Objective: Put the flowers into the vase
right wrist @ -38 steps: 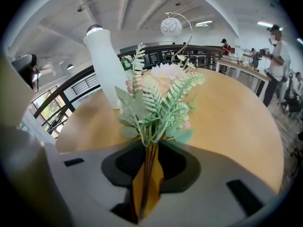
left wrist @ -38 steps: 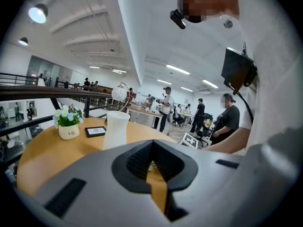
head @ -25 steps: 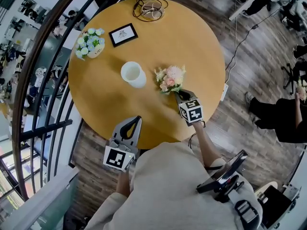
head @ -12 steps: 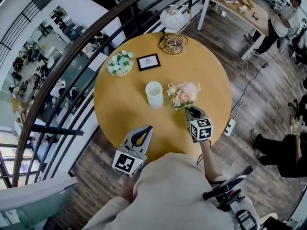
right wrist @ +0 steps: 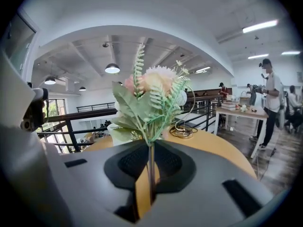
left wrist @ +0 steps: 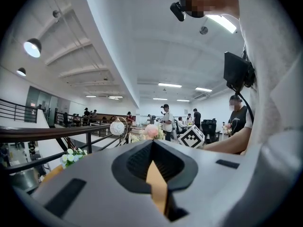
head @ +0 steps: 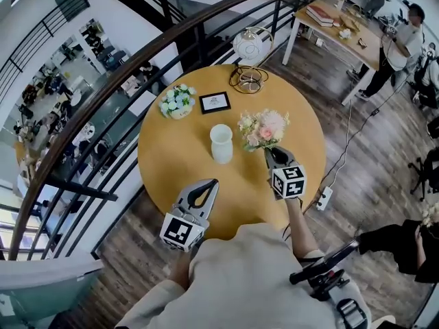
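Your right gripper [head: 269,152] pinches the flowers [head: 263,129] by one thin stem; an off-centre descent could topple the vase [head: 221,143].

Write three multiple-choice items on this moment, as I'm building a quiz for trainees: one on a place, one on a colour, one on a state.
1. In the head view, where does the vase stand relative to the bouquet?
A) to its left B) to its right C) under the table
2. The vase is:
A) black B) white C) red
3. The bouquet is:
A) standing in the vase B) lying on the table C) held by its stem in the right gripper

1 A: the vase sits left of the blooms.
2 B: its body is plain white.
3 C: the right gripper view shows the jaws shut on the stem.
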Available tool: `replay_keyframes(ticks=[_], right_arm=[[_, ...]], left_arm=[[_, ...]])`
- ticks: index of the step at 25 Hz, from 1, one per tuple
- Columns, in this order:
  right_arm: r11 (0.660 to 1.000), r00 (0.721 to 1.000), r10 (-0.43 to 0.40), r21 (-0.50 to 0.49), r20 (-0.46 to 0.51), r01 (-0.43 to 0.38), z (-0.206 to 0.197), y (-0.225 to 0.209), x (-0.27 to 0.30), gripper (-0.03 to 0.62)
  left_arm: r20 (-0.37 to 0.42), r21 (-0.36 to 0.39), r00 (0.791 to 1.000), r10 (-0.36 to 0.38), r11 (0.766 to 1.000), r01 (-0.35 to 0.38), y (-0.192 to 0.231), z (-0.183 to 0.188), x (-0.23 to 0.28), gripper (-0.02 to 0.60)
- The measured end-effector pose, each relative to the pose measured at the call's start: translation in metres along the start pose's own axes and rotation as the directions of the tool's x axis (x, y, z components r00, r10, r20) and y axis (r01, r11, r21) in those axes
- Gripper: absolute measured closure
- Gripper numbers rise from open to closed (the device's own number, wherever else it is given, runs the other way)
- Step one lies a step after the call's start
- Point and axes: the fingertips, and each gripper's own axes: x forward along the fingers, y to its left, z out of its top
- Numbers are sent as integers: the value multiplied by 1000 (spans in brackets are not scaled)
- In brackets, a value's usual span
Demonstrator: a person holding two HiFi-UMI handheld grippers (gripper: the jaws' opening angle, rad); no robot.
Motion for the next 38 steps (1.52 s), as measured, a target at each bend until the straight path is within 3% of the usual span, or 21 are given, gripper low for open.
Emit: replay_keyframes(ticks=[6, 10, 15, 19, 24, 29, 38], right_arm=[[997, 993, 57, -62, 99, -51, 52, 11, 2, 549], [988, 968, 132, -113, 213, -110, 105, 29, 1, 549], [959, 893, 277, -168, 356, -230, 184, 66, 9, 549], [922, 823, 386, -206, 417, -329, 220, 101, 17, 549], [870, 739, 485, -174, 468, -462, 236, 125, 28, 549], [847, 703, 512, -153, 494, -509, 231, 135, 37, 549], [806, 632, 549, -146, 547, -574, 216, 143, 46, 548]], left_arm=[[4, 9, 1000, 30, 1000, -30, 3, 5, -8, 575], [3, 15, 998, 66, 998, -66, 7, 6, -19, 575], [-19, 12, 992, 125, 992, -125, 15, 3, -28, 575], [-25, 9, 982, 186, 982, -186, 18, 6, -37, 575], [-48, 0, 961, 272, 962, -272, 25, 13, -51, 575], [-70, -2, 945, 319, 948, -319, 28, 8, -68, 575], [-119, 0, 938, 325, 945, -327, 29, 2, -69, 575]])
